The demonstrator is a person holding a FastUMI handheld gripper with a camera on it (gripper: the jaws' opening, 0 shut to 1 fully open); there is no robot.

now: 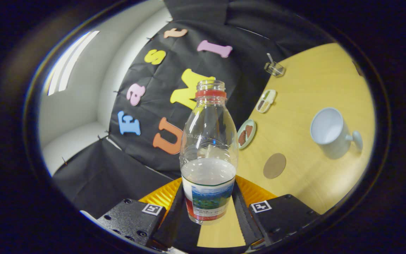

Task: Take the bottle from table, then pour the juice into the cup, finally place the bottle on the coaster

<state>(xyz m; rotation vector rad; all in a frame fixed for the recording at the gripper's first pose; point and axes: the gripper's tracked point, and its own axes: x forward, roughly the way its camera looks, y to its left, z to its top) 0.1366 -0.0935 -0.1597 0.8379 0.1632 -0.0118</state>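
- My tongs (208, 208) are clenched on the bottle (208, 155): both fingers press against its labelled lower part, one on each side, with the jaws only as far apart as the bottle is wide.
- The bottle stands along the line of my fingers, its open neck with a red ring pointing away from me; no cap is on it.
- A pale liquid fills roughly the lower third of the bottle, with its surface just above the label.
- The whole scene looks tilted, so the tabletop (315, 88) slopes off to the right of the bottle.
- On the tabletop, the cup (331, 132) is well off to the right of the bottle, its mouth turned toward me and its handle on the far side.
- The round coaster (274, 165) lies flat between the bottle and the cup, nearer the bottle, and bare.
- Beyond it are two small dishes (246, 134) holding brown pieces, and a small clear container (274, 68) farther back; what is in them is too small to make out.
- The bottle's base is hidden between my fingers.
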